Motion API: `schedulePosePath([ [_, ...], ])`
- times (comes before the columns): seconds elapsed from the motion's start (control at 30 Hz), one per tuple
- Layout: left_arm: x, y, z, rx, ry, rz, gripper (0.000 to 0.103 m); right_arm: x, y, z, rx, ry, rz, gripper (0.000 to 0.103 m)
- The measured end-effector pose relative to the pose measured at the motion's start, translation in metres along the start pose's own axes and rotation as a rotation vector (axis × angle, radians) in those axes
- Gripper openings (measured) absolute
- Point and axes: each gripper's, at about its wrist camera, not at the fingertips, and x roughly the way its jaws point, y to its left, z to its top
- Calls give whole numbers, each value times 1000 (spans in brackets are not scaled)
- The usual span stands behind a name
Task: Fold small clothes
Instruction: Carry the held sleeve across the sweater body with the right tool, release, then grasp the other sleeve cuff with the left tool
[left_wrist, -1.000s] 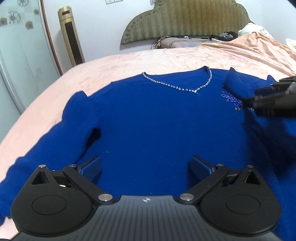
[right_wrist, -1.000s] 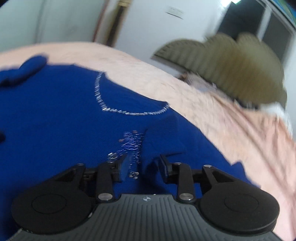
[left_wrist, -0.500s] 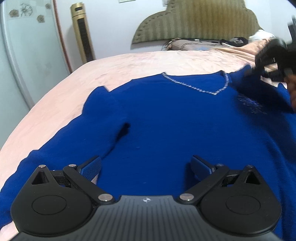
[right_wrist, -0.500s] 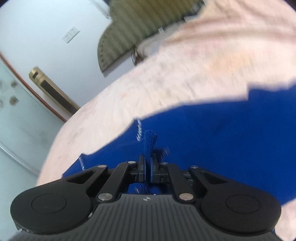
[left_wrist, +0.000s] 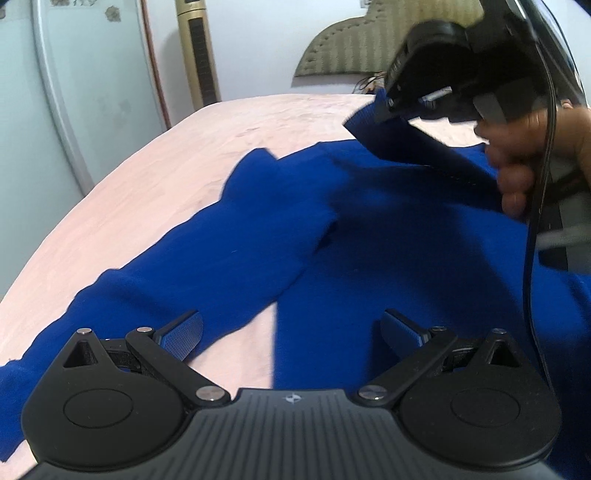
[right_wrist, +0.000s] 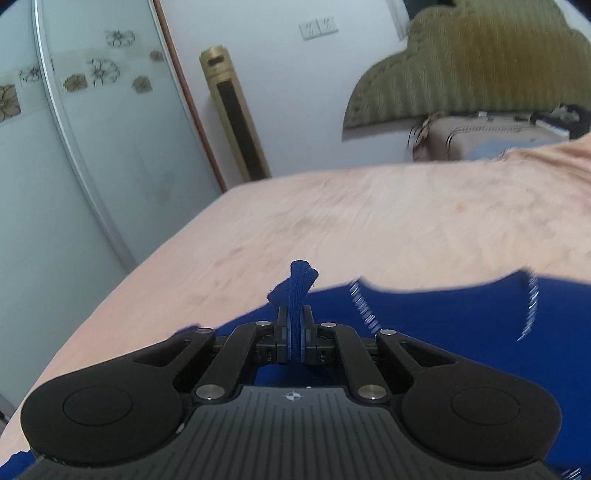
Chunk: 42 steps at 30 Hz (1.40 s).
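A royal-blue sweater (left_wrist: 369, 236) lies spread on a pink bed. Its left sleeve (left_wrist: 192, 266) runs down to the lower left. My left gripper (left_wrist: 291, 332) is open and empty, low over the sweater's hem by the left sleeve. My right gripper (right_wrist: 294, 332) is shut on a pinch of the blue sweater (right_wrist: 299, 284) and holds it lifted above the body of the garment. In the left wrist view the right gripper (left_wrist: 384, 107) shows at the upper right, carrying a fold of blue cloth across the chest. The beaded neckline (right_wrist: 364, 306) shows below it.
The pink bedspread (right_wrist: 369, 221) stretches to the far side. A padded headboard (right_wrist: 472, 66) and a beige pillow (right_wrist: 491, 136) are at the back right. A gold tower fan (left_wrist: 197, 55) and a glass wardrobe door (left_wrist: 74, 92) stand beyond the bed's left edge.
My right gripper closed on the sweater's right side and lifted it up and leftward across the body. My left gripper drew back and left toward the hem, still open.
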Motion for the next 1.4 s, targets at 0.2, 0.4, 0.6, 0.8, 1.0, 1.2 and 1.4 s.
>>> schedulePosePath([
  [0.2,3,13,-3,-37,19,-6,103,17,0,-13,49,50,-2,9],
  [0.4,1,11,-3,-25,18,3,103,33,4,-22,5,107,42,10],
  [0.6,-5,17,-6,-18,16,34,103,31,3,-29,31,178,151,27],
  [0.8,-7,19,-8,-36,27,60,103,12,-14,-36,153,169,132,31],
  [1.0,-24,18,-17,-11,0,120,103,-5,-4,-44,124,184,98,41],
  [1.2,-40,62,-40,-233,57,88,103,-51,32,-51,-25,111,119,56],
  [1.4,-55,138,-67,-702,-1,72,103,-82,61,-77,-157,122,155,63],
])
